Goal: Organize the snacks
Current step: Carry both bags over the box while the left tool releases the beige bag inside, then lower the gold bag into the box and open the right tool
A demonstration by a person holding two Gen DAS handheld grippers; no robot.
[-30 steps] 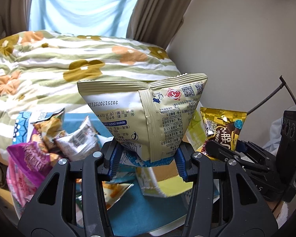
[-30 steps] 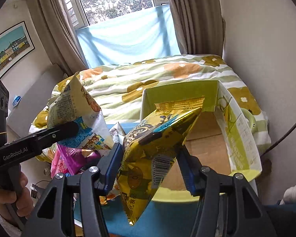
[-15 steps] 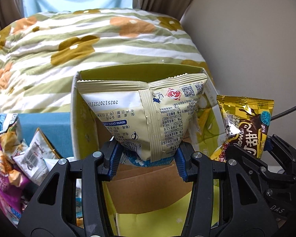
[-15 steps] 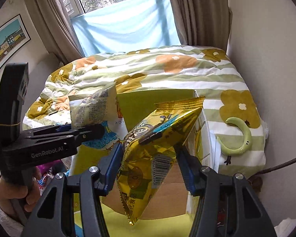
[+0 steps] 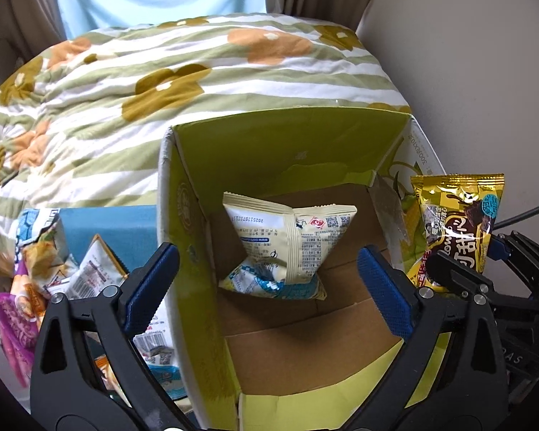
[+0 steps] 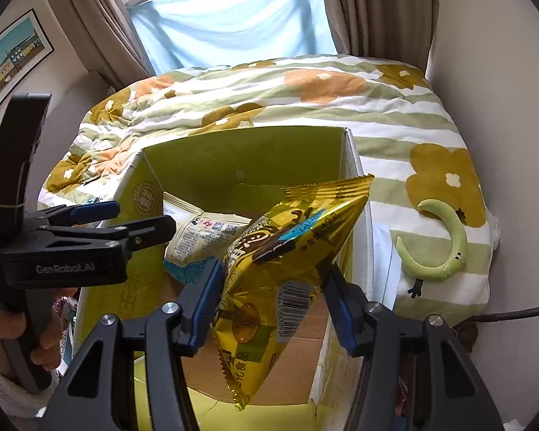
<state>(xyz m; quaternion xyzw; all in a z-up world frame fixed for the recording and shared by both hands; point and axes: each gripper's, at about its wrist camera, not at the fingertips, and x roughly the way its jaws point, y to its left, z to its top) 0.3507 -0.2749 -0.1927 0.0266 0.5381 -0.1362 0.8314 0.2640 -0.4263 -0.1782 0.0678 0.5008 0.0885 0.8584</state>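
Box: the green cardboard box (image 5: 287, 151) stands open-topped against the foot of the bed (image 5: 197, 82). It is stiff-walled with a brown card floor, so it should take dropped packets without help. Judged best left where it stands.
Gold packet: the gold snack bag (image 6: 287, 262) is pinched near its lower half between the blue pads of the right gripper (image 6: 269, 298) and hangs over the box's near right corner. It looks light, puffed and crinkly, and its foil is likely slick. A grip across the flat belly or the crimped seam should hold better than one on the air-filled middle.
Pale packet: the cream snack bag (image 5: 287, 244) lies on the box floor toward the far left corner, clear of any pad. It looks soft and light, with contents likely to crush.
Left jaws: the left gripper (image 5: 269, 283) is opening, its pads spread wide above the box with nothing pressed between them.
Loose snacks: a pile of packets (image 5: 54, 269) waits on the blue surface (image 5: 107, 222) just outside the box's left wall.
Left wrist view only: the loose pile, the cream bag's full outline, and the gold bag's printed front.
Right wrist view only: the person's hand (image 6: 14, 337) on the left gripper's handle, a green crescent toy (image 6: 445, 240) on the bed, a framed picture (image 6: 10, 54), and the gold bag's barcode side.
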